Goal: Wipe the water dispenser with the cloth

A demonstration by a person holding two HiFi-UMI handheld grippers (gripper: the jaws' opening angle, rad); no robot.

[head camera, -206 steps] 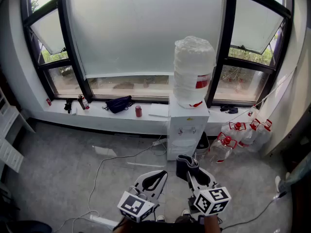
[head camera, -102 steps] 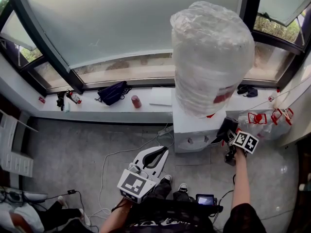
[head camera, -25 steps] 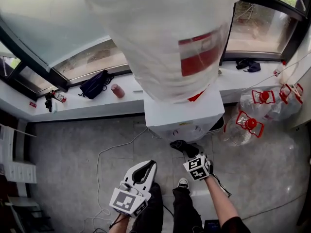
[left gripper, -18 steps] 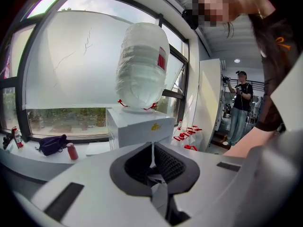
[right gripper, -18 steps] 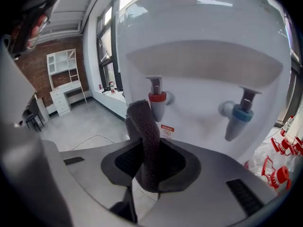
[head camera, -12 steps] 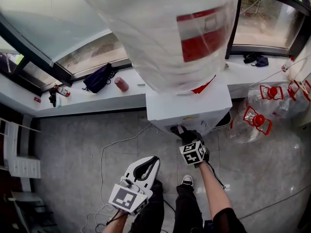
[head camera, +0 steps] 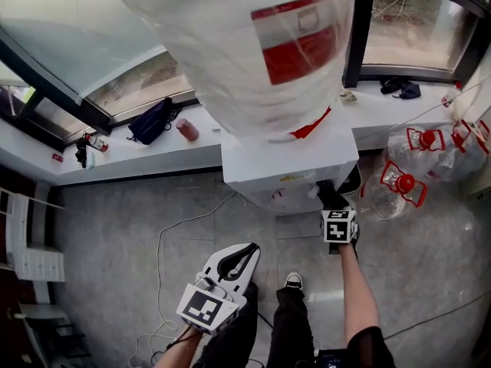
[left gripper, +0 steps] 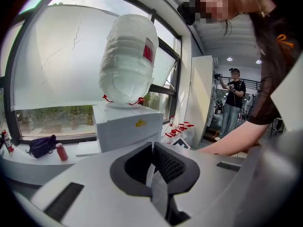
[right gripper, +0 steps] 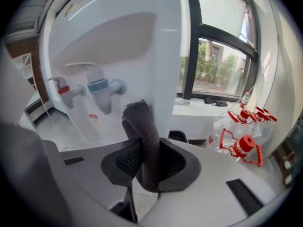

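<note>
The white water dispenser [head camera: 288, 167] carries a large plastic-wrapped bottle [head camera: 230, 44]. My right gripper [head camera: 335, 205] is at the dispenser's front right corner, shut on a dark grey cloth [head camera: 330, 193] that lies against the white casing. In the right gripper view the cloth [right gripper: 144, 136] sticks up from the shut jaws of that gripper [right gripper: 149, 157], by the casing edge [right gripper: 165, 56], right of the red tap [right gripper: 64, 90] and blue tap [right gripper: 99, 86]. My left gripper [head camera: 230, 263] hangs low over the floor, shut and holding nothing [left gripper: 152, 162].
Several clear water bottles with red caps [head camera: 406, 182] stand on the floor right of the dispenser. A black bag [head camera: 149, 121] and a red can [head camera: 185, 129] lie on the windowsill. A cable [head camera: 165, 236] runs across the floor. A person [left gripper: 234, 103] stands far behind.
My right gripper with the cloth has slid from the middle of the dispenser's front, under the taps, over to its right corner. The left gripper has stayed low and shut.
</note>
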